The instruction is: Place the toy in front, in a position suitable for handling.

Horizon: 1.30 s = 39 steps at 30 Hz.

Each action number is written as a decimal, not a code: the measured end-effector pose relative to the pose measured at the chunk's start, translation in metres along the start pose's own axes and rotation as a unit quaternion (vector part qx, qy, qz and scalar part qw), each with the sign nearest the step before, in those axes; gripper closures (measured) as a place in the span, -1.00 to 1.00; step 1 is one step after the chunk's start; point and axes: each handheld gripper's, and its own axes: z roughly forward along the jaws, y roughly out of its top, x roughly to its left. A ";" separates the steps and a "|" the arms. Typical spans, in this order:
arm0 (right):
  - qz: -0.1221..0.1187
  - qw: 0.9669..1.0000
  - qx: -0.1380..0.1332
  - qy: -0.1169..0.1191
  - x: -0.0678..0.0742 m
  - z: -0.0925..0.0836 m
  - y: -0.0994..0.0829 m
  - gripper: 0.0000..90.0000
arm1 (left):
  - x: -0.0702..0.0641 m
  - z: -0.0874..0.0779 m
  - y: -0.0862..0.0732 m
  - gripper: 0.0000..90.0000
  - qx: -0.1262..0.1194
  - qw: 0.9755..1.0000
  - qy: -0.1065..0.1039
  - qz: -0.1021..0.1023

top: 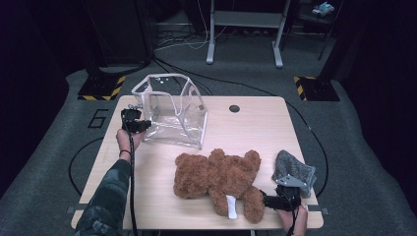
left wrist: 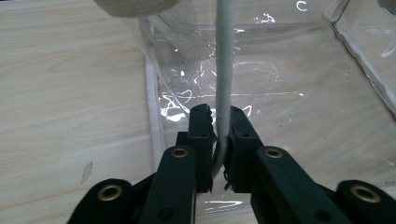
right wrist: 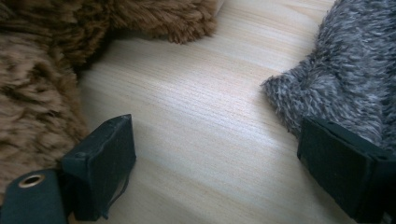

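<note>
A: Clear bag (top: pixel 172 110) stands open at the table's (top: pixel 255 123) far left; its white edge cord (left wrist: pixel 224 79) runs straight away between the left gripper's (left wrist: pixel 219 140) jaws, which are clamped on it.

B: Right gripper (right wrist: pixel 215 154)?

A: Jaws wide apart, empty, between the brown teddy bear (top: pixel 216 179) and the grey cloth (top: pixel 295 172). Nearer the bear.

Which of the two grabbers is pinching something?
The left gripper, by the clear bag. Its jaws are shut on the bag's white strap. The right gripper stands open over bare table.
</note>
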 end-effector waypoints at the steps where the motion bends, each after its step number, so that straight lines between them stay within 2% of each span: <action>1: 0.000 1.000 0.000 0.001 0.000 0.000 0.000 -0.76 | 0.000 0.000 -0.001 0.90 -0.003 1.000 -0.001 -0.007; 5: -0.001 1.000 -0.002 -0.001 0.000 0.000 0.000 -0.75 | 0.000 -0.003 -0.004 0.92 -0.006 1.000 0.006 -0.007; 7: -0.001 1.000 -0.002 -0.001 0.000 0.000 0.000 -0.75 | 0.002 -0.008 -0.007 0.92 -0.011 1.000 0.011 -0.022; 15: -0.001 1.000 -0.002 -0.001 0.000 0.000 0.000 -0.74 | 0.013 -0.022 -0.015 0.92 -0.024 0.998 0.036 -0.042; 17: 0.000 1.000 -0.002 -0.001 0.000 0.000 0.000 -0.74 | 0.017 -0.026 -0.018 0.92 -0.030 0.998 0.036 -0.051; 23: -0.002 1.000 -0.002 -0.003 -0.001 0.000 0.000 -0.73 | 0.025 -0.035 -0.027 0.92 -0.036 0.997 0.046 -0.056; 29: -0.002 1.000 -0.003 -0.004 -0.001 0.000 0.000 -0.73 | 0.037 -0.048 -0.040 0.92 -0.041 0.995 0.062 -0.072; 39: -0.001 1.000 -0.003 -0.006 0.000 0.000 0.000 -0.72 | 0.047 -0.066 -0.057 0.92 -0.049 0.991 0.088 -0.085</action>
